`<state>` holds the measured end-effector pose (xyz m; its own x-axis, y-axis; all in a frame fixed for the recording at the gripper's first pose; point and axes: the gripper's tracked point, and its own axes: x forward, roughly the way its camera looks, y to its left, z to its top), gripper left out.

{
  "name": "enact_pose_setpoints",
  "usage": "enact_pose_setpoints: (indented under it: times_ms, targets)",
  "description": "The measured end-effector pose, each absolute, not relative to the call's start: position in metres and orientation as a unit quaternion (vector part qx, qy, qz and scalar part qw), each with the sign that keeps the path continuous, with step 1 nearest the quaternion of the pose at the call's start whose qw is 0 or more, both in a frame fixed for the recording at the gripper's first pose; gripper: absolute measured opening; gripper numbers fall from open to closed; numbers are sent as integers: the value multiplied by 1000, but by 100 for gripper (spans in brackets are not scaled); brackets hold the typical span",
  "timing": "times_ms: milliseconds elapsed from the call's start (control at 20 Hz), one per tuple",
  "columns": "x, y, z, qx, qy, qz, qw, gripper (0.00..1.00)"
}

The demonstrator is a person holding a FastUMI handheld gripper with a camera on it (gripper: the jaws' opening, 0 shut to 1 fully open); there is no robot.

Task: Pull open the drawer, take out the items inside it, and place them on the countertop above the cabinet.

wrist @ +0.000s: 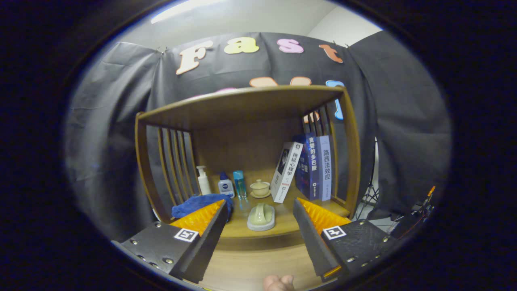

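place: recording booth staged as a home corner | walls: black cloth hung behind and to both sides | furniture: wooden shelf unit with slatted sides | props: books, lotion bottles, lidded teacup, blue cloth | extra: tripod stand beside the cloth

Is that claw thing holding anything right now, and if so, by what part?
Nothing is held. The gripper is open, its fingers spread apart, with the pale green dish lying on the countertop ahead, between them, untouched.
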<state>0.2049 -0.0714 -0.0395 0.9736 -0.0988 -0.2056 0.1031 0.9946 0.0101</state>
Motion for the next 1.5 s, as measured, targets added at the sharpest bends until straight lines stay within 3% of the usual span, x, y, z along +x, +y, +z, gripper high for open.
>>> enact_pose_setpoints:
  times_ms: [450, 750, 1100, 1500]
  targets:
    - [95, -64, -35, -9, 95, -44, 994, 96]
    - [35, -53, -113, -76, 112, -44, 990, 97]
    - [18, -76, -203, -60, 136, -62, 987, 97]
    - [46, -75, -256, 29, 184, -44, 981, 98]
